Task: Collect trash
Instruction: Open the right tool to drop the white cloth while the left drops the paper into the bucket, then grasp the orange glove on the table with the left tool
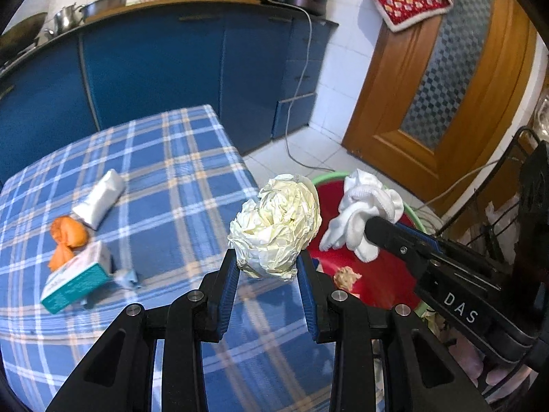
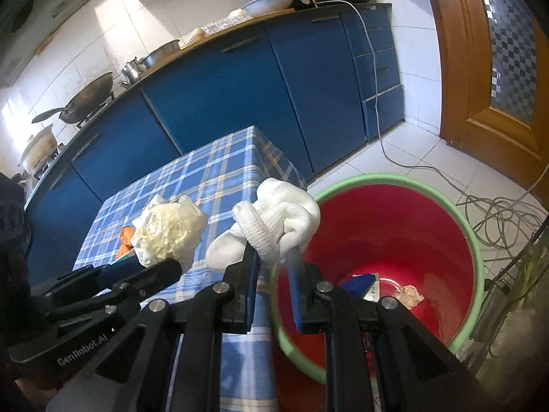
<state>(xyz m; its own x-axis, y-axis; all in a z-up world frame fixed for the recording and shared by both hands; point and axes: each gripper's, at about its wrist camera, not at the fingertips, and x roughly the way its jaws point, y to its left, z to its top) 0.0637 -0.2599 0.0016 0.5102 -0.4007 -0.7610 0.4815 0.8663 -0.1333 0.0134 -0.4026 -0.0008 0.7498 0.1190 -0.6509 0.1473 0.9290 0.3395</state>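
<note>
My left gripper (image 1: 268,261) is shut on a crumpled cream paper ball (image 1: 278,223), held over the right edge of the blue plaid table (image 1: 164,178). My right gripper (image 2: 272,257) is shut on a bunched white knitted cloth (image 2: 278,219), held above the near rim of the red bin with a green rim (image 2: 394,226). From the left wrist view the right gripper (image 1: 369,226) and its white cloth (image 1: 363,206) hang over the red bin (image 1: 377,274). In the right wrist view the paper ball (image 2: 168,233) shows at left in the left gripper (image 2: 171,266).
On the table lie a white tube (image 1: 99,199), orange crumpled wrap (image 1: 67,237), a teal and white box (image 1: 77,278) and a small grey scrap (image 1: 127,278). The bin holds paper scraps (image 2: 408,295) and a blue packet (image 2: 360,283). Blue cabinets (image 1: 154,65) stand behind; cables (image 2: 494,216) trail over the tiled floor.
</note>
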